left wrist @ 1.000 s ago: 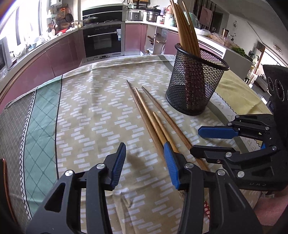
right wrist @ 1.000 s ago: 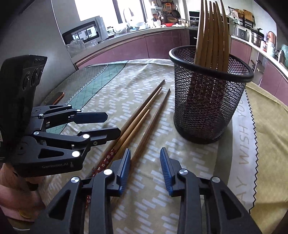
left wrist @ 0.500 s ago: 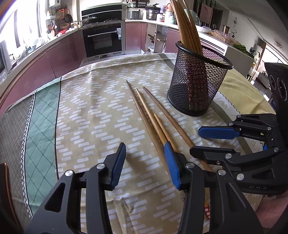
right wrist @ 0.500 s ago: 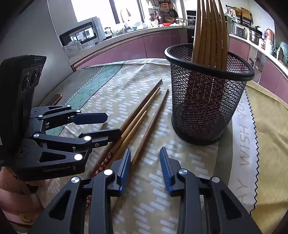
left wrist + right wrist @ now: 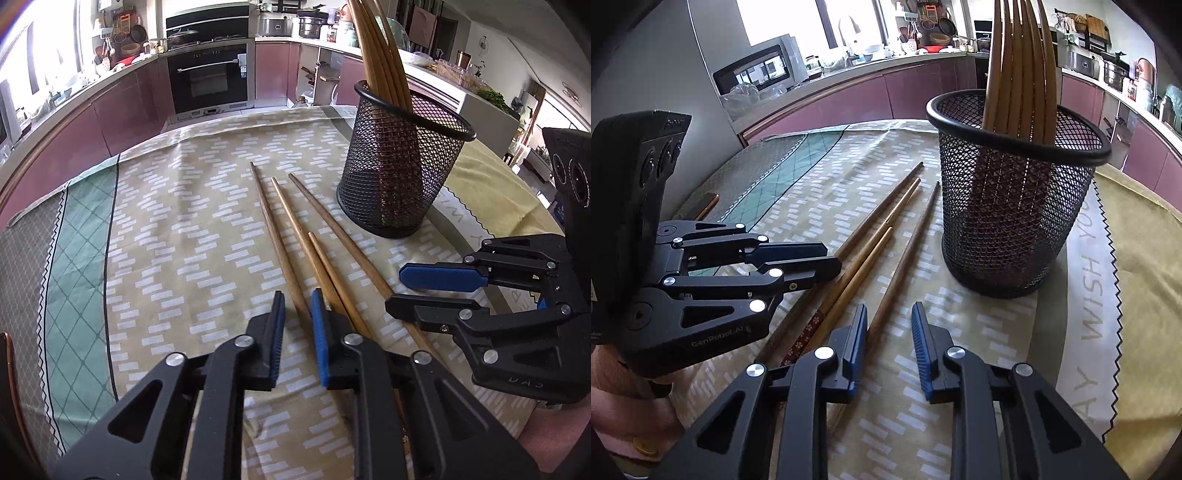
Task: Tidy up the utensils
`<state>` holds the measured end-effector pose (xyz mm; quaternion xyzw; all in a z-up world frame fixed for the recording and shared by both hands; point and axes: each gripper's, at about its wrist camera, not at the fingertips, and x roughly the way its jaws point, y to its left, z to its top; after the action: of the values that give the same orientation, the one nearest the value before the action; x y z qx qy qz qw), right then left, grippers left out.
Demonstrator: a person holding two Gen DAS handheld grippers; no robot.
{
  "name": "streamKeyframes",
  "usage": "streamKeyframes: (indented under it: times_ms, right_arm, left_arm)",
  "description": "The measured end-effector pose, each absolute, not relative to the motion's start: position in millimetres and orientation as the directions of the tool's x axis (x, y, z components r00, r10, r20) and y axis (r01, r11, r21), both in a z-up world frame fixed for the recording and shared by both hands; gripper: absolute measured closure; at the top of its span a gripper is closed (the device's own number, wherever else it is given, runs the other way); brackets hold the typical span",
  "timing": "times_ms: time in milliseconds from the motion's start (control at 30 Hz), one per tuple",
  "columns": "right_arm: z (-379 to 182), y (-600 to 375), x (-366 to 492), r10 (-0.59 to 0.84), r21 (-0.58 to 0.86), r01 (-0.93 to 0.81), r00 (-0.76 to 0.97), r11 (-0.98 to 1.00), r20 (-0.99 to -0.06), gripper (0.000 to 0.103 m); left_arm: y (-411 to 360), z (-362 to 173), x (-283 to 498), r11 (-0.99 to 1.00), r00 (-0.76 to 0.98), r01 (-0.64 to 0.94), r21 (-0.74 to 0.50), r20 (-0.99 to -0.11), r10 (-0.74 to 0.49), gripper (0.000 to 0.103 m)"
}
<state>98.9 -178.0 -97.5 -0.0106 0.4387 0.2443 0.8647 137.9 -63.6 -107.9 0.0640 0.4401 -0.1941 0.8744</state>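
Chopsticks [image 5: 291, 236], four loose, lay on the tablecloth [image 5: 166, 221] beside the mesh holder [image 5: 399, 177]; left gripper [image 5: 297, 314] had just closed, jaws narrowed over the leftmost stick, grip uncertain. Right gripper [image 5: 888, 332] was closing too, jaws still apart over the rightmost chopstick [image 5: 908, 251], pads not pressing it.

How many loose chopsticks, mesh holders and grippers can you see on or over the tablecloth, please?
Loose chopsticks: 4
Mesh holder: 1
Grippers, namely left gripper and right gripper: 2
Total: 7
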Motion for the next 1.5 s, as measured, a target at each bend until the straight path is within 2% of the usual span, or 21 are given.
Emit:
streamKeyframes:
  times_ms: [300, 367, 400, 700, 867, 1067, 1233, 1400, 1500]
  right_arm:
    - [-99.2, -174.4, 99.8, 0.418, 0.202, -0.436, 0.487, 0.877, -0.767, 0.085]
    - [-99.1, -174.9, 99.7, 0.429, 0.214, -0.438, 0.481, 0.873, -0.765, 0.093]
    - [-98.8, -176.3, 99.6, 0.441, 0.232, -0.437, 0.473, 0.869, -0.762, 0.093]
    - [-97.3, -191.0, 88.6, 0.447, 0.255, -0.424, 0.45, 0.869, -0.773, 0.095]
    - [-96.2, -199.4, 79.4, 0.435, 0.239, -0.435, 0.434, 0.868, -0.789, 0.095]
    - [-98.0, -202.5, 85.9, 0.405, 0.212, -0.415, 0.462, 0.885, -0.789, 0.086]
    - [-99.2, -193.9, 98.7, 0.38, 0.177, -0.411, 0.488, 0.894, -0.786, 0.085]
    - [-99.4, -185.6, 107.9, 0.361, 0.142, -0.419, 0.508, 0.897, -0.782, 0.086]
    - [-99.5, -187.4, 109.1, 0.357, 0.143, -0.411, 0.513, 0.901, -0.781, 0.094]
  left_arm:
    - [-55.5, -110.4, 133.5, 0.923, 0.528, 0.375, -0.088, -0.798, -0.291, 0.092]
    - [-54.3, -110.7, 131.9, 0.926, 0.531, 0.366, -0.093, -0.796, -0.29, 0.093]
    - [-53.1, -110.7, 130.9, 0.928, 0.531, 0.361, -0.098, -0.796, -0.29, 0.093]
    - [-34.9, -111.9, 107.7, 0.94, 0.531, 0.311, -0.137, -0.796, -0.292, 0.095]
    - [-35.2, -111.1, 94.4, 0.93, 0.505, 0.335, -0.152, -0.804, -0.313, 0.095]
    - [-46.1, -104.3, 105.3, 0.926, 0.532, 0.366, -0.089, -0.797, -0.287, 0.087]
    - [-54.5, -102.8, 129.0, 0.927, 0.543, 0.372, -0.055, -0.797, -0.265, 0.087]
    - [-63.5, -109.1, 146.6, 0.924, 0.537, 0.382, -0.028, -0.807, -0.247, 0.086]
    - [-67.6, -108.6, 151.2, 0.925, 0.538, 0.38, -0.024, -0.808, -0.242, 0.086]
